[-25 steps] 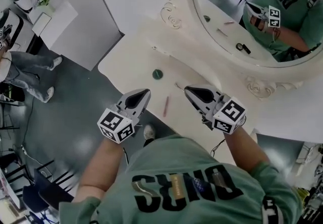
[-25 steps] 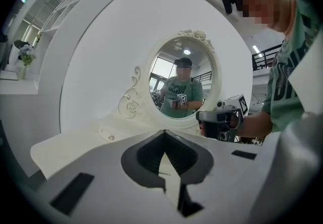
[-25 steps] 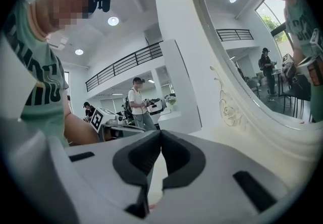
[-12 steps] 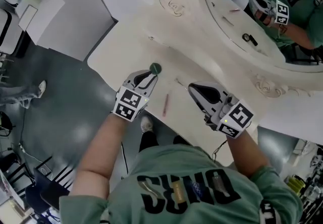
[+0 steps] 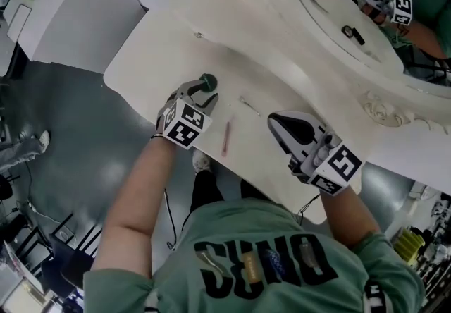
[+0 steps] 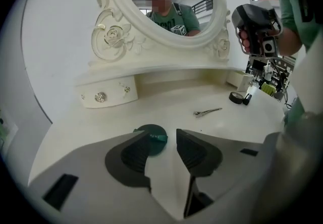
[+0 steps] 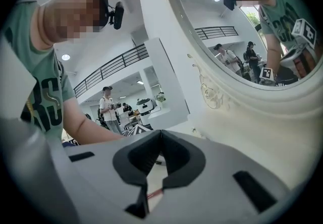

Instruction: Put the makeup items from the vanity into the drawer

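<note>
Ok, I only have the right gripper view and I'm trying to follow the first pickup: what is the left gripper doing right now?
Observer: The left gripper is low over the vanity top. Its jaws are opening, and a green round compact lies just ahead of the tips, not pressed.
Operator: Anything else waiting on the top?
Observer: A thin metal clip lies further along, toward the far end.
Operator: Is the drawer ready?
Observer: The small drawer under the mirror looks shut.
</note>
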